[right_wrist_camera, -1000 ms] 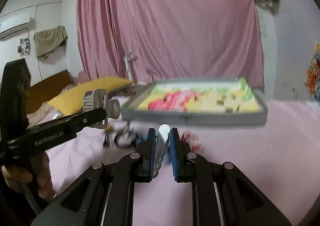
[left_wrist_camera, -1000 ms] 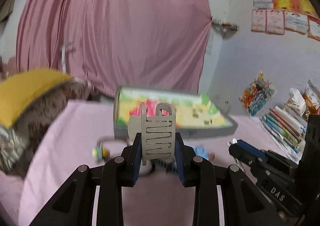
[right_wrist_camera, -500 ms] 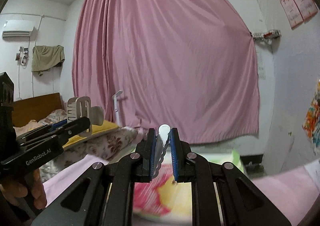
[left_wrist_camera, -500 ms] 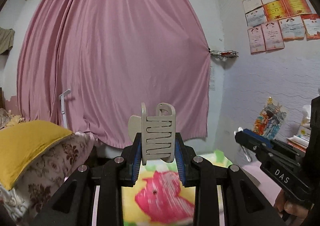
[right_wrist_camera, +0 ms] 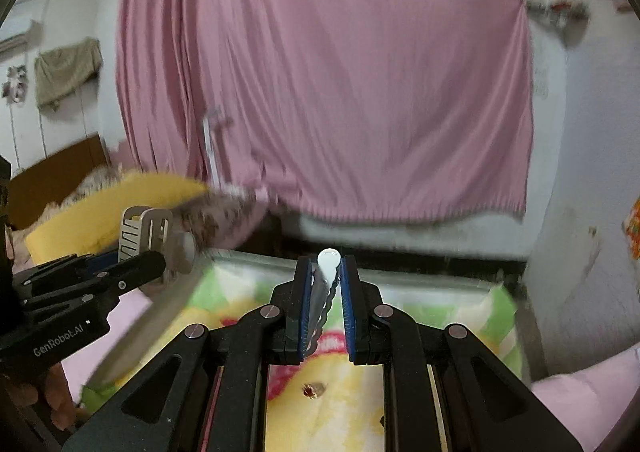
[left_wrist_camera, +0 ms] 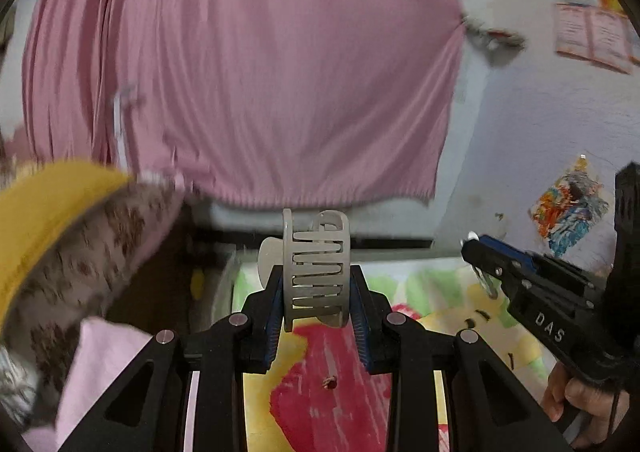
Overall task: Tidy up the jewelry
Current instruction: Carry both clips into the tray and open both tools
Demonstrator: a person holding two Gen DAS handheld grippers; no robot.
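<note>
Both my grippers are loaded, over the tray.

My left gripper (left_wrist_camera: 316, 292) is clenched on a beige claw hair clip (left_wrist_camera: 316, 272), upright between its pads. My right gripper (right_wrist_camera: 325, 292) is clamped on a slim silver hair clip (right_wrist_camera: 323, 288) with a white rounded tip. Both hang above the colourful tray (right_wrist_camera: 432, 316). Only the left view shows the papers (left_wrist_camera: 592, 31) on the wall. Only the right view shows the tray's grey far edge and a cloth (right_wrist_camera: 66, 69) hanging.

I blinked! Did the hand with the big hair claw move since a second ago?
Yes. The left gripper with the claw went forward over the bed: the tray, earlier far ahead of it, now lies right under its fingers.
</note>
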